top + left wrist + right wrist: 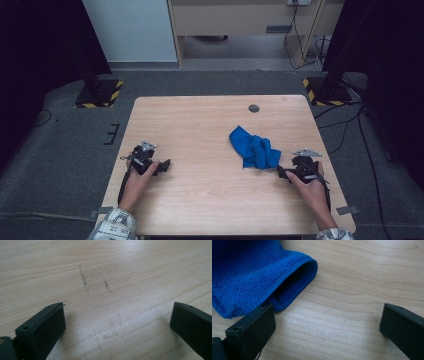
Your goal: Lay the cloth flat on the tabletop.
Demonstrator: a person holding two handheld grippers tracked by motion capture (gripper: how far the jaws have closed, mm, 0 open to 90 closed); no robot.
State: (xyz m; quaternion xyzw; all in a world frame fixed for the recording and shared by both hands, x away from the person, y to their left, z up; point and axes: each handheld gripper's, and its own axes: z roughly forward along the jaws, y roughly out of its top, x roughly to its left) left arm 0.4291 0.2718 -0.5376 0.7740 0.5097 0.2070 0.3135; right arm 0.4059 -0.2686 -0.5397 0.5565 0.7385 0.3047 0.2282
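My right gripper [286, 172] rests on the table [200, 125] with its jaws spread wide and nothing between them; in the right gripper view its left jaw sits just beside the near edge of the blue cloth [249, 275], whether touching I cannot tell. My left gripper [162, 165] lies well apart on the other side of the table, jaws likewise spread over bare wood, where a few faint dark scuff marks [83, 280] show in the grain. The cloth [254, 149] lies crumpled in a loose heap on the right half of the table, between the middle and my right hand. It appears to be terry or microfibre: soft, light, limp, not fragile, and rough enough that I judge slipping unlikely. It will not hold its shape when lifted; the unsupported part will sag and trail. The hemmed edge nearest my right jaws curls over into a rolled fold, which I judge the best place to pinch, since the doubled layers give thickness to bite on. A corner hold would suit spreading it flat.
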